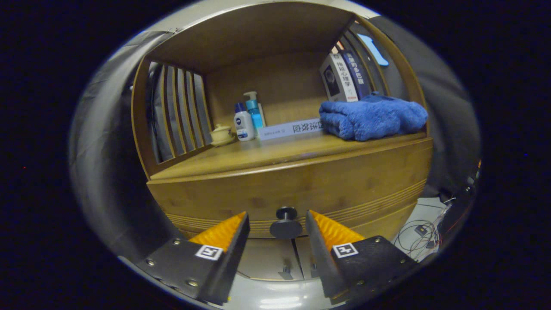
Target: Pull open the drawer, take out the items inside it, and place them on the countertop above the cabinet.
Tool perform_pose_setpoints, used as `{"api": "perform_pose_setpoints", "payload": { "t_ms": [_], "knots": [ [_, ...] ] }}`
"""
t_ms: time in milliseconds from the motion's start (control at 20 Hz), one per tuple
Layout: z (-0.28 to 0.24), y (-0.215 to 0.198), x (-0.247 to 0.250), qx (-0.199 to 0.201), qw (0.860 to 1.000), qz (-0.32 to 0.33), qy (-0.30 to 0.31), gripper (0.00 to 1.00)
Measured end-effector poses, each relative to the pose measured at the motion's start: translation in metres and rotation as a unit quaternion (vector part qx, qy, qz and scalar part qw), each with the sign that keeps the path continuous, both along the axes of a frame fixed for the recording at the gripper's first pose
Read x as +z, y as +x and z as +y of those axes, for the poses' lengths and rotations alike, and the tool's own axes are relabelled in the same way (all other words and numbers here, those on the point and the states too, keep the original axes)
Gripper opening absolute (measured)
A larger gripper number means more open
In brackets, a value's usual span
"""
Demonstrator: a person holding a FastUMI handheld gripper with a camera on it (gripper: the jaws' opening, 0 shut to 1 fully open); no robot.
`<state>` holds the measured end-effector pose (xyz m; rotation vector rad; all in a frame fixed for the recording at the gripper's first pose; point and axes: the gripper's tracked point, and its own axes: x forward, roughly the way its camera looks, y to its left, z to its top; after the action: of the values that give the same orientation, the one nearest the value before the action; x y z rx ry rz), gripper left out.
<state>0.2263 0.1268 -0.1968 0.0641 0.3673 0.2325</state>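
Before the closed drawer [297, 189], tongs [277, 221] level, fingers spread around knob [286, 223]

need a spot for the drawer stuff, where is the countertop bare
The front strip of the countertop is bare, from the slatted side across to the blue towel. The back is crowded: teacup, two bottles, sign, books. The open gripper straddles the drawer knob.

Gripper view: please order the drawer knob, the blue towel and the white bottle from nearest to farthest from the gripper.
1. Drawer knob: between the fingers of the open gripper.
2. Blue towel: on the countertop, toward its front edge.
3. White bottle: at the back, beside the teal pump bottle.
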Motion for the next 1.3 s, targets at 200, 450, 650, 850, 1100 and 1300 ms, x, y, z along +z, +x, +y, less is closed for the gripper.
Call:
{"api": "perform_pose_setpoints", "payload": {
  "t_ms": [200, 450, 650, 850, 1100, 1300],
  "knots": [
    [-0.003, 0.009, -0.011, -0.004, 1.0, 0.015, -0.019, 0.63],
    [-0.008, 0.014, -0.013, -0.019, 1.0, 0.01, -0.014, 0.46],
    [-0.007, 0.012, -0.016, -0.013, 0.999, 0.019, -0.032, 0.4],
    [-0.006, 0.013, -0.016, -0.018, 1.0, 0.013, -0.005, 0.37],
    [-0.008, 0.009, -0.017, -0.028, 0.999, 0.018, -0.015, 0.37],
    [-0.014, -0.012, -0.017, -0.035, 0.999, 0.023, -0.018, 0.37]
  ]
}}
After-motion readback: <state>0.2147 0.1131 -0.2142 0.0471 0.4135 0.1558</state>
